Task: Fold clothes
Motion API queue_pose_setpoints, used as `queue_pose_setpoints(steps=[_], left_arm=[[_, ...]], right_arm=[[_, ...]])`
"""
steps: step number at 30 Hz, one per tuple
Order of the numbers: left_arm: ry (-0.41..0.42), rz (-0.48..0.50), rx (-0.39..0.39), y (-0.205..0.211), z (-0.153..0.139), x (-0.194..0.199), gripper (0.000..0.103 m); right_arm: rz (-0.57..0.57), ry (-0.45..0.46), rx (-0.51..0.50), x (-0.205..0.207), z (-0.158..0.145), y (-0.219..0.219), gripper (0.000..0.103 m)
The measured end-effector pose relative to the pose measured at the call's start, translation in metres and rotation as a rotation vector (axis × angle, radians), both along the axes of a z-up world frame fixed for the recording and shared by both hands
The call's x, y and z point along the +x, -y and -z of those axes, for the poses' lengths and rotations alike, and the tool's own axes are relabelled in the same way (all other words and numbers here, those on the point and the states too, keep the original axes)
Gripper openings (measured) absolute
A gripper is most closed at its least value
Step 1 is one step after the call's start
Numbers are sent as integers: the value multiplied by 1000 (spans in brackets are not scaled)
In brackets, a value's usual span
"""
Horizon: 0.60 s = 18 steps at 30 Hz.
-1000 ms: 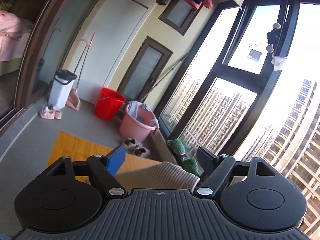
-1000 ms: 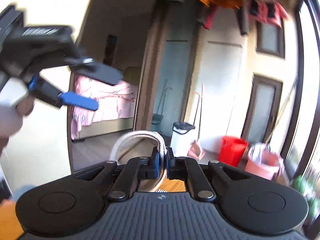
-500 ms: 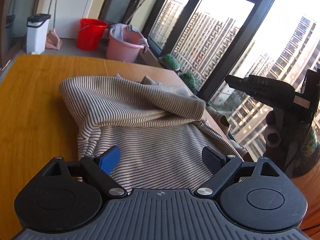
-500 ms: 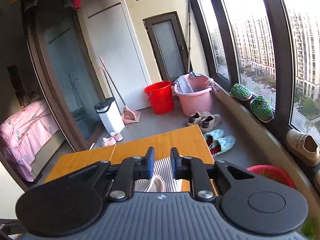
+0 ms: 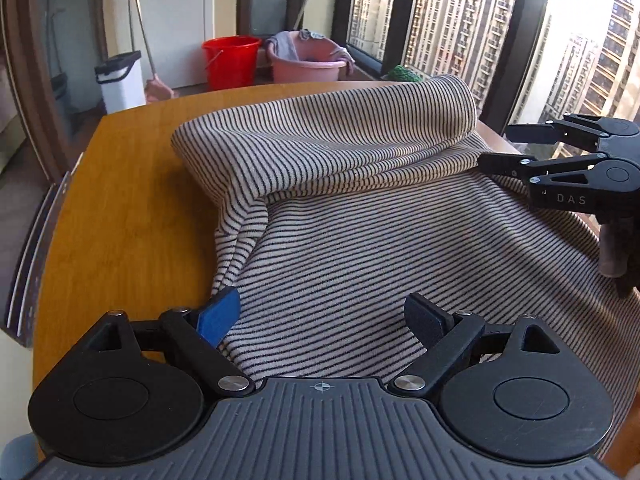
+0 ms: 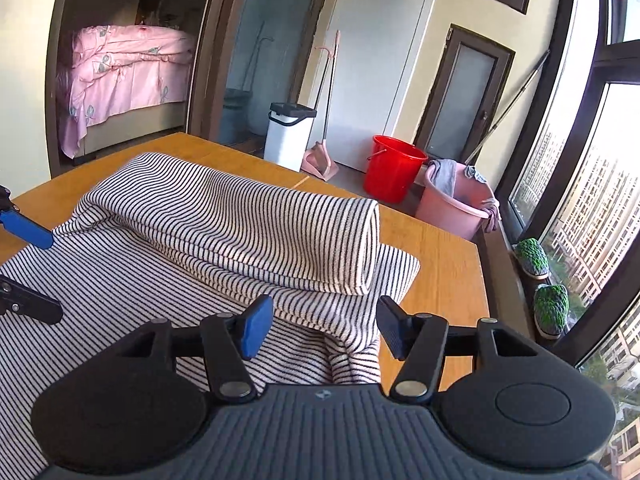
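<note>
Two claws hang low over one striped garment on a wooden surface.

From the left wrist view, the left claw (image 5: 322,316) stands wide, its blue pad (image 5: 219,314) at the cloth's left edge and its black pad over the stripes; nothing is pinched between them. The striped garment (image 5: 360,208) covers most of the wooden surface (image 5: 132,200), with its far part folded back into a thick roll toward 12 o'clock. At 3 o'clock the right claw (image 5: 496,148) reaches in beside the end of that roll, jaws apart. Beyond the surface, toward 11 o'clock, stand a red bucket (image 5: 230,60), a pink basin (image 5: 306,62) and a white bin (image 5: 120,80).

From the right wrist view, the right claw (image 6: 324,326) is opening, its pads clear of the fabric; a bunched fold of the striped garment (image 6: 224,224) lies below the gap but is not gripped. The roll's open end sits at about 12 o'clock just past the fingertips. At 9 o'clock the left claw (image 6: 28,268) shows its spread tips over the cloth. The red bucket (image 6: 394,168) and pink basin (image 6: 456,200) sit at 1 o'clock, green slippers (image 6: 532,258) at 3 o'clock on the sill.
</note>
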State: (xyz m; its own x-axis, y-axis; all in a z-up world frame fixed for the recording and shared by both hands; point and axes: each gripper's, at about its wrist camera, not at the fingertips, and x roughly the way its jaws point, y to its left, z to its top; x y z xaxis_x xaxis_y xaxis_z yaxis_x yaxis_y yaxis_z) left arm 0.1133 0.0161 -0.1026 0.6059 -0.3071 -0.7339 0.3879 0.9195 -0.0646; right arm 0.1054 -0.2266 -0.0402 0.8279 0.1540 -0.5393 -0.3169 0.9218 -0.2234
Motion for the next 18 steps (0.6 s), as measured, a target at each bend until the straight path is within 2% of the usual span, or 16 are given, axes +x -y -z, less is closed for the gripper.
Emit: queue_pose_setpoints(steps=[4, 6, 9, 11, 13, 15, 17, 18], left_arm=[[6, -55, 24, -27, 0, -11, 96], [2, -69, 26, -36, -2, -13, 97], [24, -58, -15, -43, -10, -16, 97], [82, -53, -14, -39, -19, -18, 98], [153, -47, 9, -31, -28, -19, 98], [238, -32, 63, -17, -37, -17, 99], [316, -5, 126, -2, -42, -19, 100], [343, 10, 154, 3, -43, -17, 101]], right_arm=[[-42, -11, 97, 1, -13, -9, 57], [-37, -38, 186, 7, -20, -8, 57], [13, -85, 343, 26, -24, 0, 57], [48, -89, 401, 41, -22, 1, 57], [65, -99, 391, 59, -16, -4, 57], [61, -146, 394, 78, -5, -11, 57], [51, -191, 393, 94, 4, -19, 34], [38, -199, 402, 96, 2, -22, 7]])
